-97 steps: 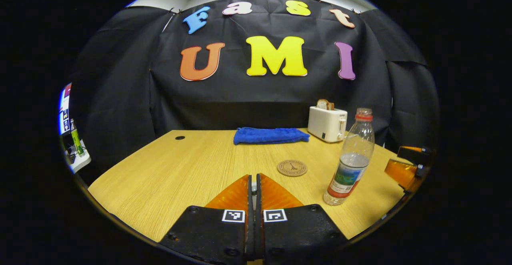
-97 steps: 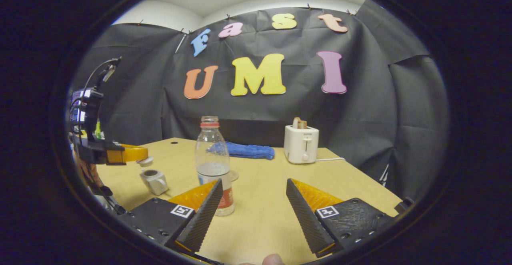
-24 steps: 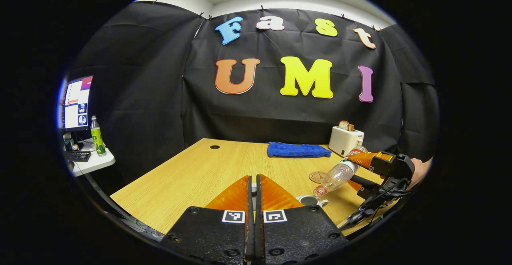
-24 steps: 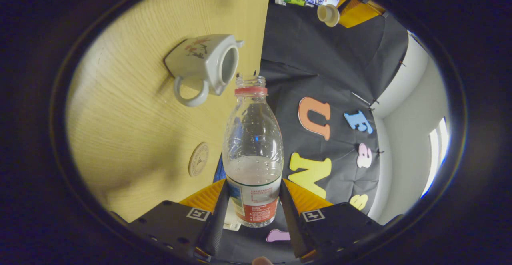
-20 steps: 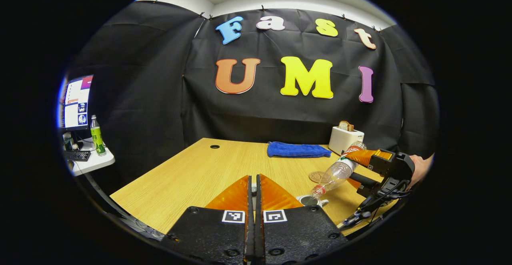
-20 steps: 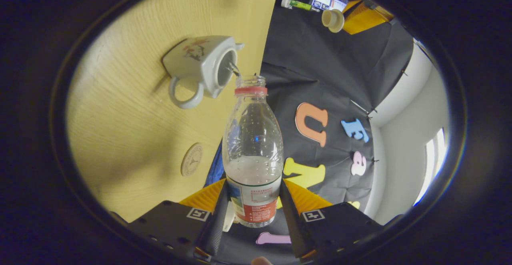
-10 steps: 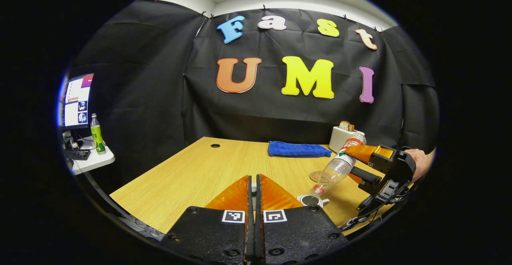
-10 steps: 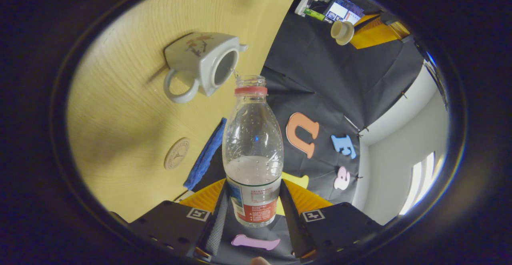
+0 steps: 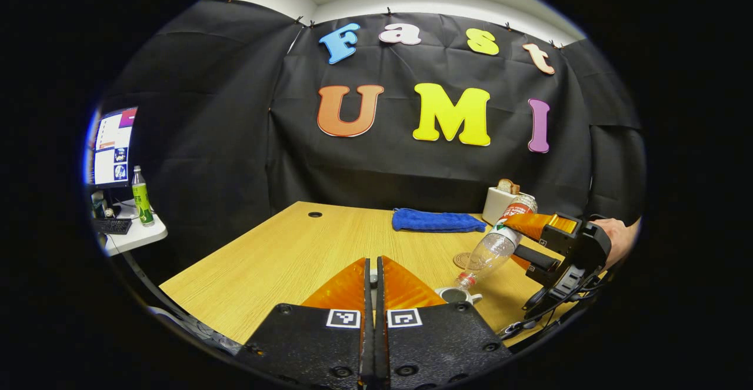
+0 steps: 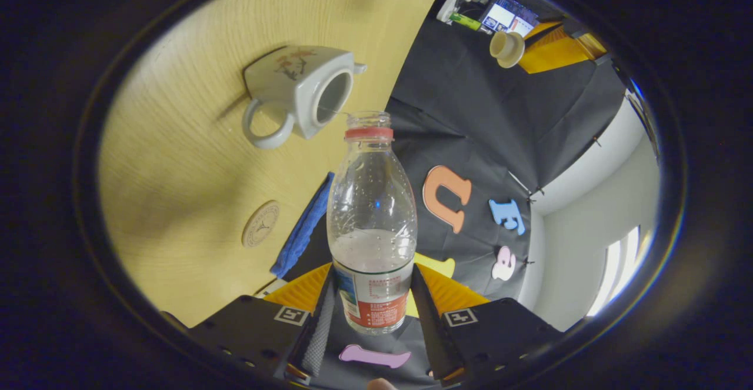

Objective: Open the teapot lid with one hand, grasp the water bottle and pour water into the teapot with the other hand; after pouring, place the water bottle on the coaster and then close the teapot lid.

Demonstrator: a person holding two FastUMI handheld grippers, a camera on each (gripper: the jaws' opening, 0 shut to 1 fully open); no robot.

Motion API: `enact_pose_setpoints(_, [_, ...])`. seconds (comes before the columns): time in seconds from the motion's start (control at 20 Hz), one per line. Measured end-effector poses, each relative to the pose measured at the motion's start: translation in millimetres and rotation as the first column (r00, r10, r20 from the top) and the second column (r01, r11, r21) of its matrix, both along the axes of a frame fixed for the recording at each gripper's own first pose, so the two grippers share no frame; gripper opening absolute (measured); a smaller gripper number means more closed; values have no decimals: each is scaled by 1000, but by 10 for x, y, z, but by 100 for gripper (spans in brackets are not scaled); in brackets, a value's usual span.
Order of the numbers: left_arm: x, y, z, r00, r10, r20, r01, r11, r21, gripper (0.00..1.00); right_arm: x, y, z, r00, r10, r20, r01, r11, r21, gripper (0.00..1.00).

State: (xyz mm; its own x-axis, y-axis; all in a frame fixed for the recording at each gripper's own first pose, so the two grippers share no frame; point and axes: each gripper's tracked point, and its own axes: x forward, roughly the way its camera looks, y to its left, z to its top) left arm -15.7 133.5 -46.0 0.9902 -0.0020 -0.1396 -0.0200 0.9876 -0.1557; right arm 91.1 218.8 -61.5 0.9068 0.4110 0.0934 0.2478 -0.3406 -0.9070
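No legible text is found. The water bottle (image 10: 372, 225) carries a printed label (image 10: 376, 302) at 6 o'clock in the right gripper view; its lettering is too small to make out. The coaster (image 10: 260, 232), at 8 o'clock, bears a ring of characters around an emblem, unreadable. The teapot (image 10: 297, 84), at 11 o'clock, has a floral motif and no writing. Each finger base of the left gripper (image 9: 372, 266) and right gripper (image 10: 372, 284) carries a square black-and-white coded marker (image 9: 343, 318), without letters or numbers.
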Motion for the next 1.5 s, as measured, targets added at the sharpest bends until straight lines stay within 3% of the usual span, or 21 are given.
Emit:
enact_pose_setpoints(0.15, [-7,-14,25,1000,-2,8,2,1000,-1,3,36,-48,-103,997,-20,-73,25,997,73,70])
enact_pose_setpoints(0.3, [0,-20,43,1000,0,13,0,1000,-11,3,28,-111,-328,977,-39,-212,87,971,223,70])
enact_pose_setpoints(0.45, [7,-55,50,1000,-5,17,5,1000,-12,3,-43,-133,-575,919,-41,-391,195,910,364,68])
enact_pose_setpoints(0.55, [-5,-99,81,1000,-11,21,11,1000,-6,3,-117,-195,-601,886,-24,-463,262,850,457,70])
enact_pose_setpoints(0.7, [13,-171,125,999,-22,36,23,1000,-8,0,-159,-161,-668,804,57,-593,376,724,579,70])
enact_pose_setpoints(0.85, [9,-262,134,999,-40,37,40,999,-8,3,-317,-137,-669,710,194,-676,498,541,678,70])
enact_pose_setpoints(1.0, [16,-323,152,998,-51,38,51,999,3,3,-426,-185,-512,660,323,-678,579,355,734,70])
enact_pose_setpoints(1.35, [34,-377,146,997,-64,40,65,998,0,3,-90,-494,-79,674,481,-560,636,8,772,69])
enact_pose_setpoints(1.4, [33,-385,153,997,-66,39,66,998,1,3,6,-501,-16,680,495,-541,635,-30,772,68])
enact_pose_setpoints(1.5, [35,-370,131,997,-63,33,63,998,4,3,220,-470,51,683,512,-521,639,-73,766,69])
